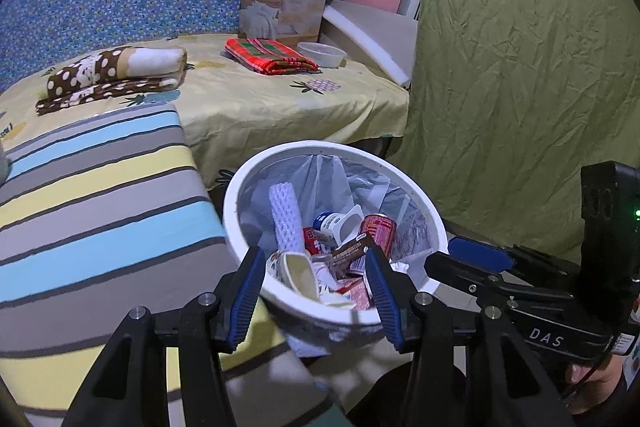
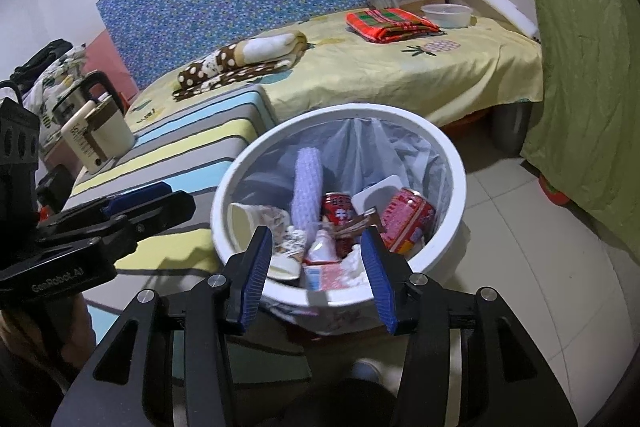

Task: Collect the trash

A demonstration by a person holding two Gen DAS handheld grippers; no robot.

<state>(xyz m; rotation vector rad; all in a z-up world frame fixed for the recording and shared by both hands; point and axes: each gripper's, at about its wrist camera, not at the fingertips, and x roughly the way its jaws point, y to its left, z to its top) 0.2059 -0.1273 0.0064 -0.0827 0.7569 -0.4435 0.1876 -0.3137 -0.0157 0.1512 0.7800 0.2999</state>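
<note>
A white round trash bin (image 1: 434,223) (image 2: 456,171) lined with a clear plastic bag stands on the floor beside the bed. It holds trash: a red can (image 1: 378,229) (image 2: 406,221), a white foam net sleeve (image 1: 286,217) (image 2: 308,183), a brown wrapper (image 1: 348,253) (image 2: 356,225), cups and papers. My left gripper (image 1: 316,287) is open and empty just above the bin's near rim. My right gripper (image 2: 318,273) is open and empty over the near rim too. Each gripper shows in the other's view, the right one (image 1: 476,259) and the left one (image 2: 160,199).
A striped cushion (image 1: 100,211) (image 2: 192,147) lies left of the bin. On the yellow bed sheet (image 1: 256,99) (image 2: 400,75) are a dotted blanket (image 1: 116,71), a red plaid cloth (image 1: 272,57), a plastic bowl (image 1: 322,54) and a box (image 1: 280,1). A green curtain (image 1: 520,67) hangs right. Kettles (image 2: 96,123) stand left.
</note>
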